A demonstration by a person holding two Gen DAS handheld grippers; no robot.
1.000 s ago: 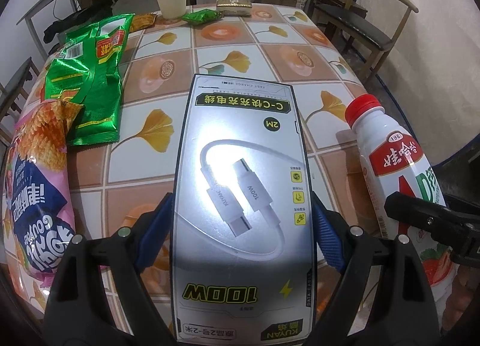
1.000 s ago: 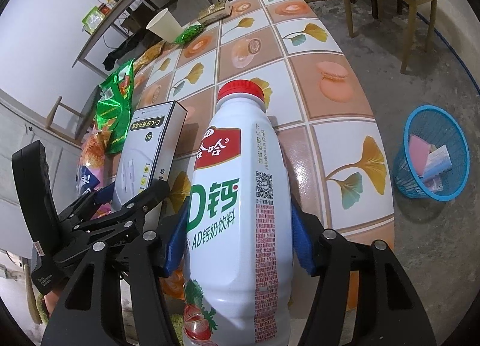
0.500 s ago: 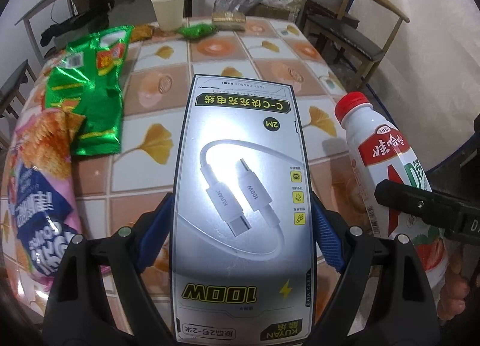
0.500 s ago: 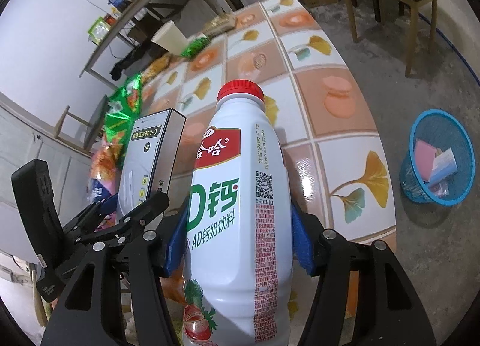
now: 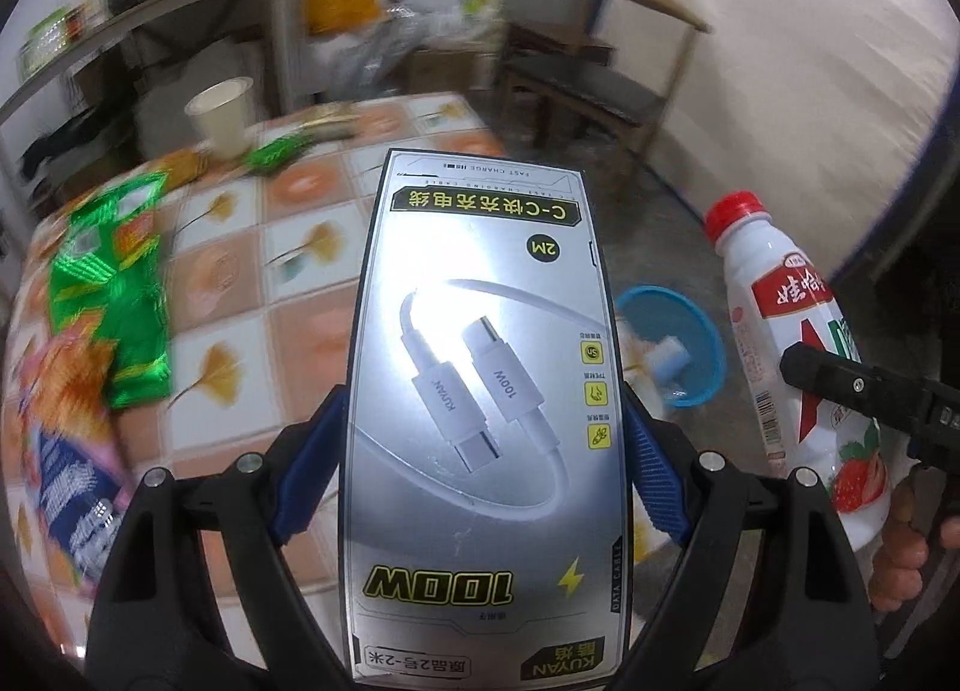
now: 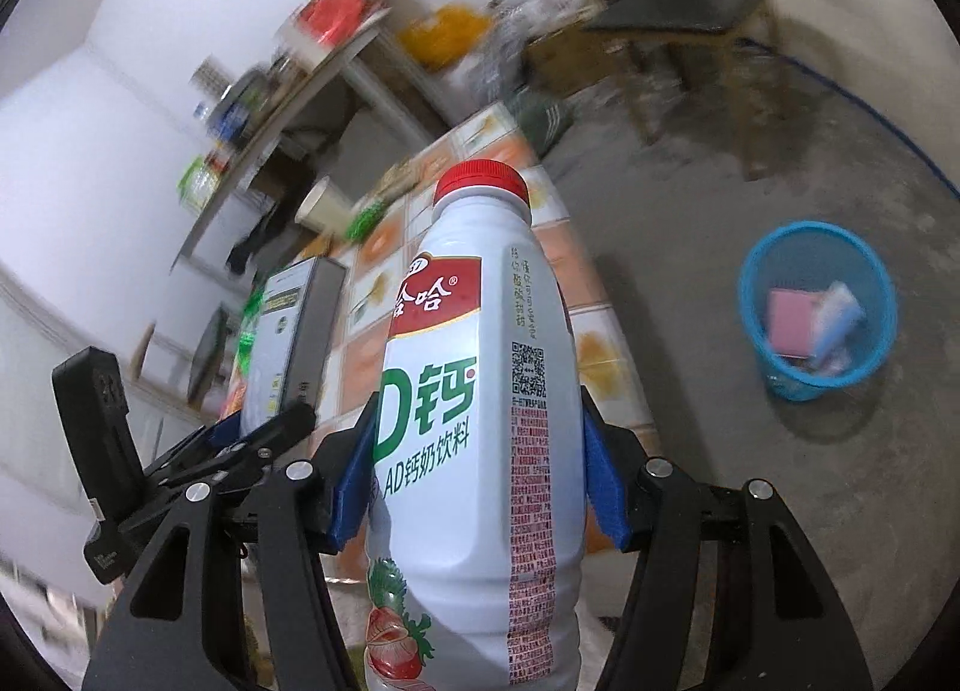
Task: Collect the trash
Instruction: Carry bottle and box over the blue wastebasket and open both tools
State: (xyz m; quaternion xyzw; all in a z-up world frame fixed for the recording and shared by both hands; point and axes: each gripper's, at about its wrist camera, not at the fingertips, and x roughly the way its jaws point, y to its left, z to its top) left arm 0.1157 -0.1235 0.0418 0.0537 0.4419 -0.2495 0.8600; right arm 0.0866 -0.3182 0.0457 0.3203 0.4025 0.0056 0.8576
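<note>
So both hands are loaded: the left gripper is clamped across the sides of a cable box, and the right gripper is squeezing a white drink bottle with a red cap, both held up off the tiled table. Looks like the carry step, heading for the blue bin on the floor off to the right, which already has a couple of bits in it. Next move is probably getting each item above the bin's mouth before letting go. The green snack bag and paper cup are left on the table.
</note>
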